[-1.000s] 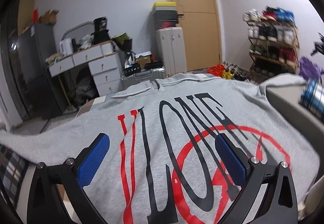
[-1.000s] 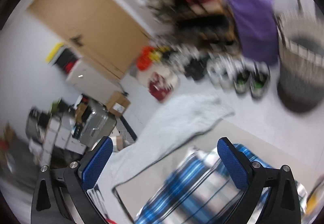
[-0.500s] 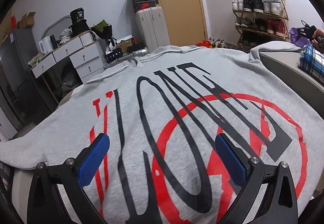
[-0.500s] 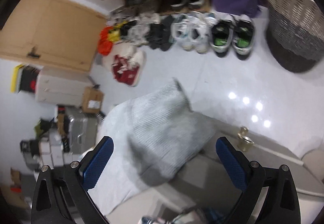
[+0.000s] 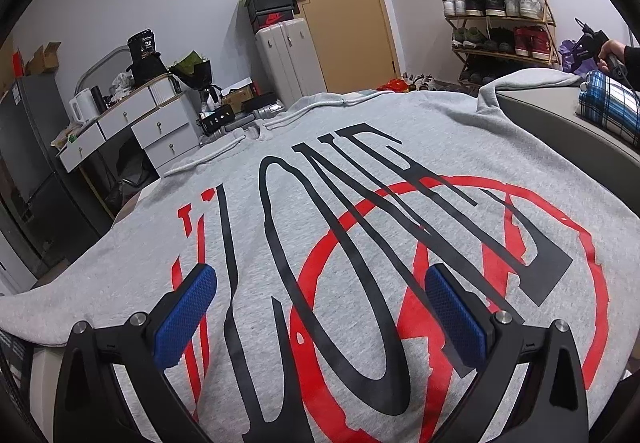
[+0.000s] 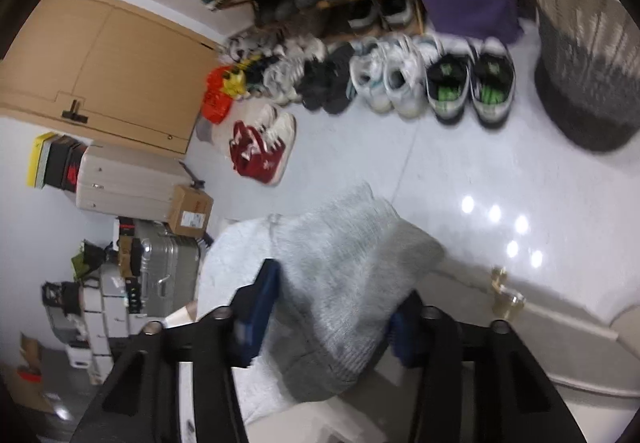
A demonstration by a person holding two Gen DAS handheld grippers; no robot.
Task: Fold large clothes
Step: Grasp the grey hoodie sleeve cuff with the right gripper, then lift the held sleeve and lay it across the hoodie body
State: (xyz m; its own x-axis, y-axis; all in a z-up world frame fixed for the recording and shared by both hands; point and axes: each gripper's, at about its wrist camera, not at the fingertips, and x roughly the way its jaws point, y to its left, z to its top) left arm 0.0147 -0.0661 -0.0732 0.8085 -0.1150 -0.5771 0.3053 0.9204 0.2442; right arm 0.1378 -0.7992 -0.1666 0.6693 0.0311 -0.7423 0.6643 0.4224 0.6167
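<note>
Closing on the ribbed sleeve cuff [image 6: 340, 283], the right gripper [image 6: 324, 319] has its jaws around it, starting the first fold. Spread empty, the left gripper [image 5: 316, 307] hovers over the grey hoodie [image 5: 360, 203] lying flat; next, the sleeve likely needs carrying across the print.

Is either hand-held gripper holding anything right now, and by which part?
The right hand-held gripper is closing around the gray sweatshirt sleeve's ribbed cuff. The left hand-held gripper is open, holding nothing.

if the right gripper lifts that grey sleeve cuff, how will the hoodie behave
Likely floppy: the grey hoodie drapes over the table edge, so the sleeve cuff should rise first and the body trail. The thick knit looks fairly heavy and grippy between the right gripper pads.
</note>
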